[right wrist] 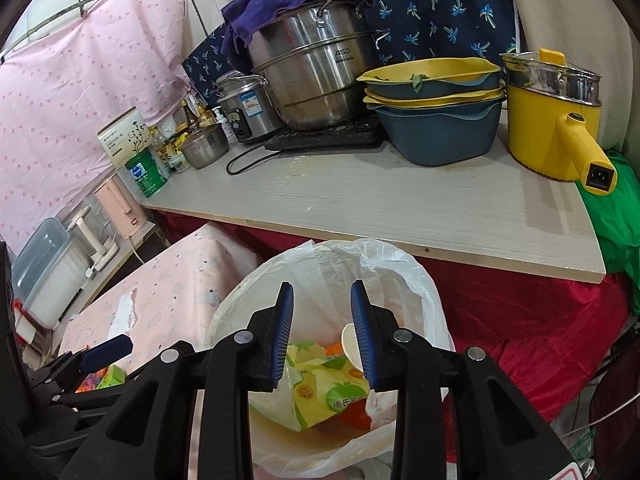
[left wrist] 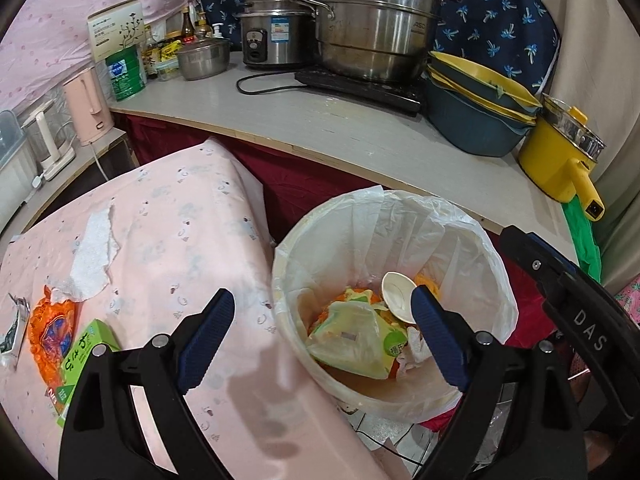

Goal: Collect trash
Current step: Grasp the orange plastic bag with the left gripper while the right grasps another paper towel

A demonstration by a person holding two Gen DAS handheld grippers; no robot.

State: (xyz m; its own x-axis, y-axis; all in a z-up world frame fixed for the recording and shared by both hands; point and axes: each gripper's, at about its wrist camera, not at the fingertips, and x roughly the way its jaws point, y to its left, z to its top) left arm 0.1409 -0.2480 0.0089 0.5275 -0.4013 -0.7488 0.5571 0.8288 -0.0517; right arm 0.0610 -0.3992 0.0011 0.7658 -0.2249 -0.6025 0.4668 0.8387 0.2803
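A white bin (left wrist: 496,280) lined with a plastic bag stands beside the pink-clothed table (left wrist: 180,220). Inside lie a green-yellow wrapper (left wrist: 352,340), a white paper cup (left wrist: 396,296) and orange scraps. My left gripper (left wrist: 324,336) is open and empty, straddling the bin's left rim. On the table lie a torn paper towel (left wrist: 92,256), an orange wrapper (left wrist: 50,332) and a green box (left wrist: 84,352). My right gripper (right wrist: 322,336) is open and empty above the bin (right wrist: 424,288); the wrapper (right wrist: 320,392) and cup (right wrist: 350,340) show below it.
A grey counter (left wrist: 360,136) behind the bin carries steel pots (left wrist: 376,28), a rice cooker (left wrist: 272,36), stacked blue-yellow basins (left wrist: 476,108) and a yellow electric pot (left wrist: 560,156). Red cloth (right wrist: 540,312) hangs under the counter. Kettles (left wrist: 86,108) stand at the left.
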